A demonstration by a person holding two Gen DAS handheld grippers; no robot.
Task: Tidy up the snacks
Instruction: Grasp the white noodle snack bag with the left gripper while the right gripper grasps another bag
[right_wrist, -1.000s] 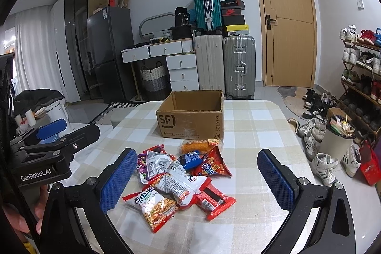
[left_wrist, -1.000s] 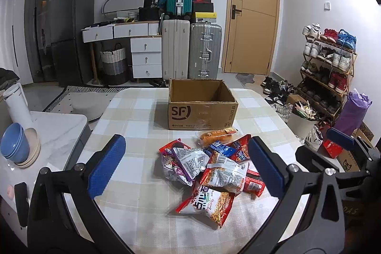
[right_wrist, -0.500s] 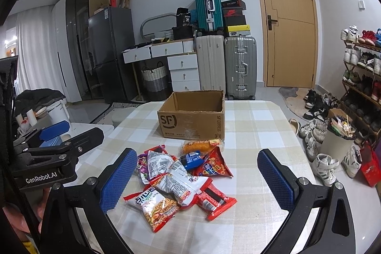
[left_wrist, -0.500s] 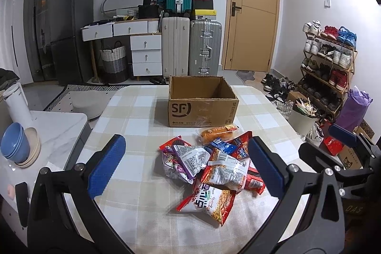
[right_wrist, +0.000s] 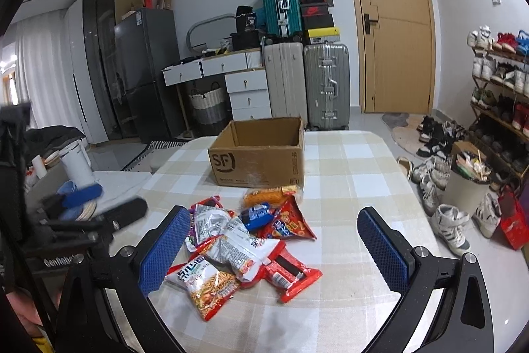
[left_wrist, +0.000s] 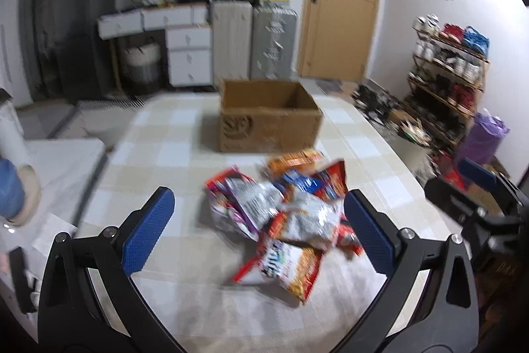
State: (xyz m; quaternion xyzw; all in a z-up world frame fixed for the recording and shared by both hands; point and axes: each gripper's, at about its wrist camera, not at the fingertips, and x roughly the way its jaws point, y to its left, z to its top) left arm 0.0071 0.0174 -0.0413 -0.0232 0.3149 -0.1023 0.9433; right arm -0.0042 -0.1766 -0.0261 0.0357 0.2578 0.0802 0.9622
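Left wrist view, blurred: left gripper released, textured blue pads apart, empty; crinkled foil snack packets heaped on checked tablecloth; one open cardboard box behind.

Right wrist view: right gripper released, empty; roughly eight packets in the heap; box just beyond; two upright ribbed suitcases.

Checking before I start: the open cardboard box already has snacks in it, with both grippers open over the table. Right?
Not quite. The right wrist view shows the cardboard box empty; the snacks lie piled on the table before it. Both grippers are open.
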